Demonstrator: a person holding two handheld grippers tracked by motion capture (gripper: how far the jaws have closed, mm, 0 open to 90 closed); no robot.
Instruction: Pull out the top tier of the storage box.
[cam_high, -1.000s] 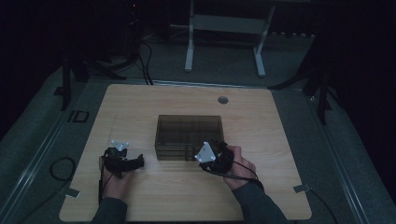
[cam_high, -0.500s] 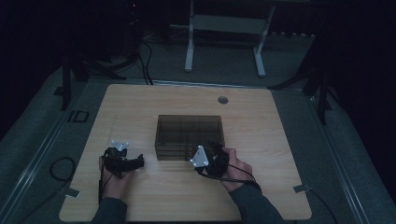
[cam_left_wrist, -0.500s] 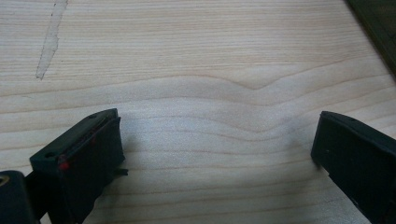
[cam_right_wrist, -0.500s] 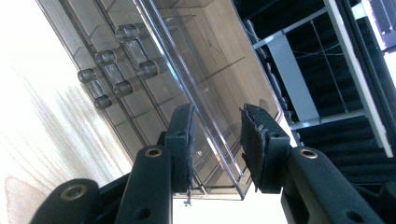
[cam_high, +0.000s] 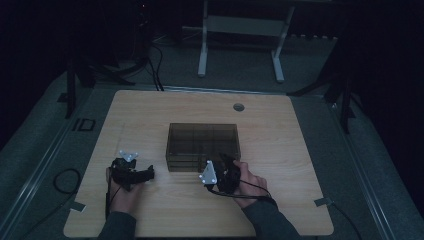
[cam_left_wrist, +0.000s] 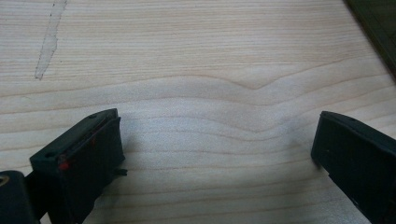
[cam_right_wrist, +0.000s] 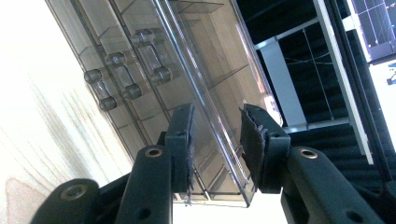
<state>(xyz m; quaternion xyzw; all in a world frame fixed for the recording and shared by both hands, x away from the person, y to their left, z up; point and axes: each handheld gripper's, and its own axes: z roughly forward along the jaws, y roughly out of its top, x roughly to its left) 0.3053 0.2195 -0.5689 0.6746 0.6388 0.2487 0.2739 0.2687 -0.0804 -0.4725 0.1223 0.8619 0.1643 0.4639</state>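
A smoky clear drawer box (cam_high: 202, 140) stands in the middle of the wooden table (cam_high: 145, 115). In the right gripper view its front (cam_right_wrist: 140, 70) shows three drawers, each with a clear handle (cam_right_wrist: 123, 77). My right gripper (cam_high: 222, 160) is at the box's near right corner, rolled on its side. Its jaws (cam_right_wrist: 215, 116) stand partly open, and a thin top edge of the box runs between them without the pads pressing on it. My left gripper (cam_high: 147, 173) rests low over bare wood to the left of the box, its jaws (cam_left_wrist: 218, 119) wide apart with nothing between them.
A round cable hole (cam_high: 238, 107) sits near the table's far edge. Beyond the table stands a white frame leg (cam_high: 202, 50), in the dark. A cable (cam_high: 65, 180) loops on the floor at the left. Bare wood lies all around the box.
My right hand and its gripper have shifted slightly to the left along the box's front. The left gripper and the box have stayed put.
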